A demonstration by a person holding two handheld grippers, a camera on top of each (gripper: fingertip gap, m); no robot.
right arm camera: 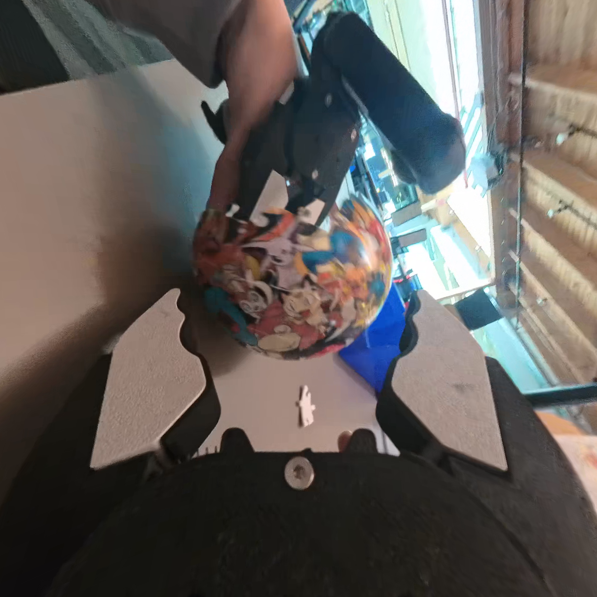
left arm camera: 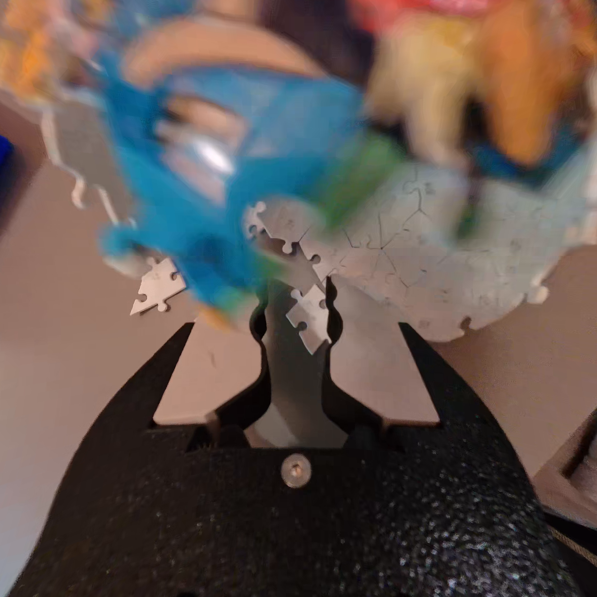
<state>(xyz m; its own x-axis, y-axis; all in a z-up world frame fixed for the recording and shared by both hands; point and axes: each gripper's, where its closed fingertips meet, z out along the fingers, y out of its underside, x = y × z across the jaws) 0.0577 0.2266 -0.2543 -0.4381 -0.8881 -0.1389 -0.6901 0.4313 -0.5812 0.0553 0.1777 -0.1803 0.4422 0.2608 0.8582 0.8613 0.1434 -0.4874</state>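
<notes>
A puzzle ball [right arm camera: 290, 281] printed with colourful cartoon figures rests on a pale table [right arm camera: 80, 193]. In the left wrist view it is very close and blurred [left arm camera: 226, 155], and the grey backs of joined pieces [left arm camera: 403, 252] show through a gap in the shell. My left gripper [left arm camera: 297, 290] has its jaws nearly together on a grey puzzle piece [left arm camera: 308, 318] at that gap. It also shows in the right wrist view [right arm camera: 303, 155], held by a hand [right arm camera: 252, 113] on top of the ball. My right gripper [right arm camera: 297, 300] is open and empty, its fingers either side of the ball's near side.
A loose white piece [right arm camera: 305, 405] lies on the table between my right fingers. Another grey piece [left arm camera: 158, 290] lies left of the left gripper. A blue object [right arm camera: 381, 339] stands right of the ball. A grey box edge [left arm camera: 575, 452] is at the lower right.
</notes>
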